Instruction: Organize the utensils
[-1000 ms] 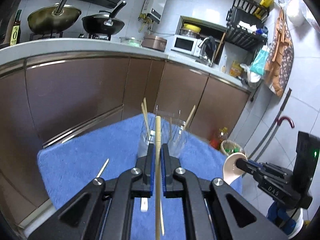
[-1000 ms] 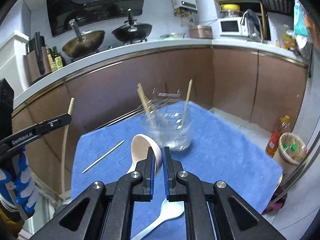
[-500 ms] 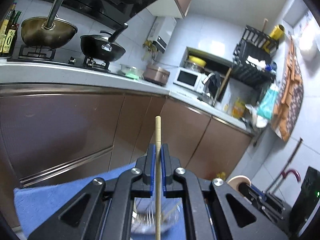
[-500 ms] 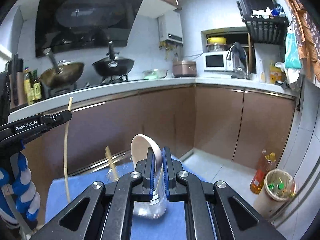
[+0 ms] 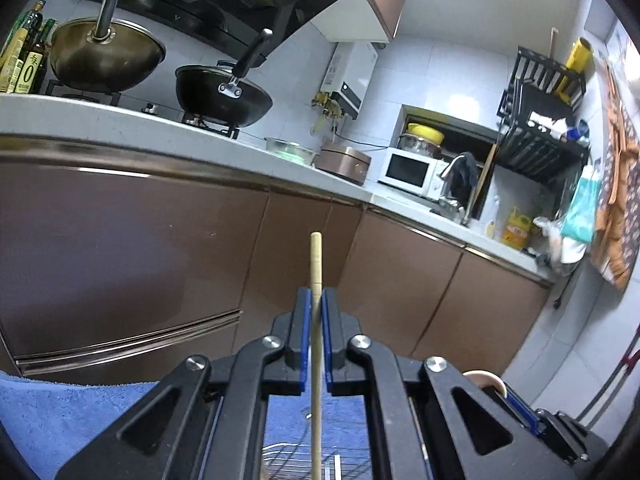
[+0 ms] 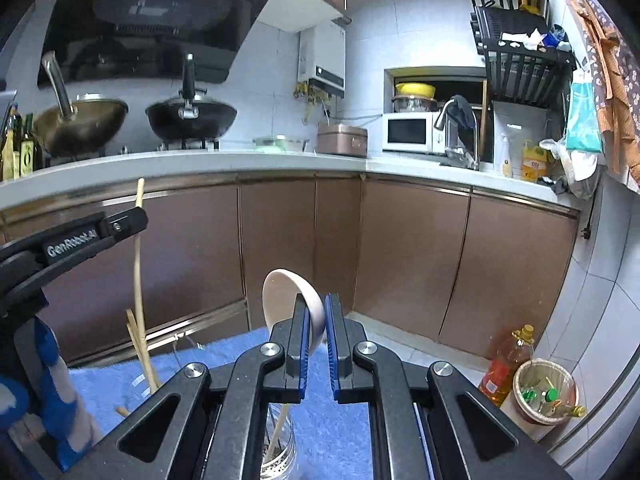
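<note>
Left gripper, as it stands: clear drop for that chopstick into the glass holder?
Probably yes. The left gripper is shut on the chopstick, held upright, its lower end just above the glass holder. Two chopsticks already lean inside, but the opening looks free.

Place: a home kitchen, small and in daily use.
Cooking: a brass-coloured wok [image 6: 80, 122] and a black pan [image 6: 191, 118] stand on a gas stove, under a dark range hood [image 6: 148, 20].
Worktop: a pale counter [image 6: 280, 160] runs around a corner over brown cabinet doors [image 6: 412, 264].
Appliances: a white microwave [image 6: 412, 132], a rice cooker [image 6: 342, 140] and a wall water heater [image 6: 322, 56].
Washing: a tap [image 6: 456, 120] with a cloth over it, a yellow detergent bottle [image 6: 534, 165] beside.
Storage: a black wall rack [image 6: 516, 36]; oil bottles [image 5: 24, 60] by the stove.
Floor: a waste bin [image 6: 546, 396] beside a bottle.
</note>
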Motion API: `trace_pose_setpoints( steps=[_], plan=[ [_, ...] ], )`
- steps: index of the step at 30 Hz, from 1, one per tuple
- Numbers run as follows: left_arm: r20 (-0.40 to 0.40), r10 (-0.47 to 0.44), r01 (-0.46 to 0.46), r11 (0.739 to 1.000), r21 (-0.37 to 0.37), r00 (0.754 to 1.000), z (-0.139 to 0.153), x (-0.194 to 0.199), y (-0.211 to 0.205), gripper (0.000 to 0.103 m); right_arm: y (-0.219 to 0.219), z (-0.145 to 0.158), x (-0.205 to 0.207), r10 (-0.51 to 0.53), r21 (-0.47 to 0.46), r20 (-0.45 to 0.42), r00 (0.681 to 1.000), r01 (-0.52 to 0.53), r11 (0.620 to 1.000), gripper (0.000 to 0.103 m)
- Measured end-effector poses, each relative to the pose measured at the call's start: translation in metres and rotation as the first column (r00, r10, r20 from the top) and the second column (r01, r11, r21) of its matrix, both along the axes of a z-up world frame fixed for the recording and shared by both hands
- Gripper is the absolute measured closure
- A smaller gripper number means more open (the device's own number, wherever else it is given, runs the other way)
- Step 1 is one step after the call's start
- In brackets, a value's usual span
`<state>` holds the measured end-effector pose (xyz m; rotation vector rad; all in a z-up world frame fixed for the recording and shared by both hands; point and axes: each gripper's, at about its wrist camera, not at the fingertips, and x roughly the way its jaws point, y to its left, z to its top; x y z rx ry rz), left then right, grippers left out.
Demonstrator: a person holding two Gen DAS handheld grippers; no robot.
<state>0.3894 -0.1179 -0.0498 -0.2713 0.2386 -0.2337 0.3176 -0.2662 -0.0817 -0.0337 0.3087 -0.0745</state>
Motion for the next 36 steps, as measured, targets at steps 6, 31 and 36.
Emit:
trace_pose_setpoints(
  steps=[6,31,36],
  plan=[
    [-0.012,-0.019,0.019,0.998,0.063,1.000,-0.029,-0.010,-0.003,0.085,0.008,-0.024,-0.001,0.034,-0.009,-0.061,0.998,-0.034,0.999,0.082],
    [-0.152,0.129,-0.063,0.924,0.378,0.980,-0.005,-0.207,0.055,0.044,0.006,0.018,-0.163,0.140,0.170,-0.065,0.988,-0.128,0.977,0.059],
    [-0.177,0.109,-0.036,0.927,0.374,0.978,-0.006,-0.231,0.063,0.044,0.014,0.017,-0.187,0.153,0.169,-0.077,0.985,-0.139,0.976,0.056]
  ],
)
